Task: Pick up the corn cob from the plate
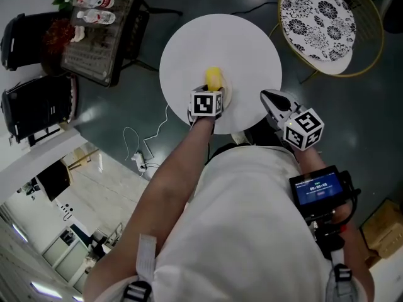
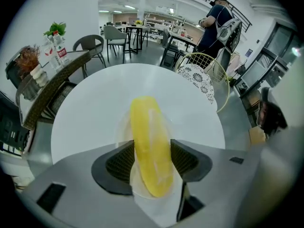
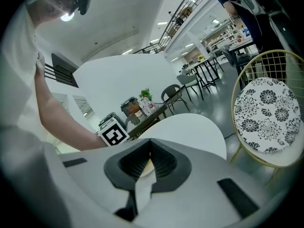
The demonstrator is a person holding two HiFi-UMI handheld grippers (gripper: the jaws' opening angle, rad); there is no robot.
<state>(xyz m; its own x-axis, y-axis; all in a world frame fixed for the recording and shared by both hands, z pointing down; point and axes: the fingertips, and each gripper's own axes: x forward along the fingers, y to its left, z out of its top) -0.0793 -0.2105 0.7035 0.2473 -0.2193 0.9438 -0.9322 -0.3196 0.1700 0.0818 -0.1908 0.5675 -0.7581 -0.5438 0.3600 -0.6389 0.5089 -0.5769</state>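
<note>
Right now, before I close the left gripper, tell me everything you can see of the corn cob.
The corn cob is smooth, pale yellow, long, rounded at both ends, looking plasticky. It lies flat on a small pale plate near the middle of the round white table. The left gripper straddles its near half, jaws apart, one pad by each flank; whether they touch it is unclear.

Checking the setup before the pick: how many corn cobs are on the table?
1. The corn cob lies on the plate on the white table, between the left gripper's open jaws. None appears hidden.
</note>
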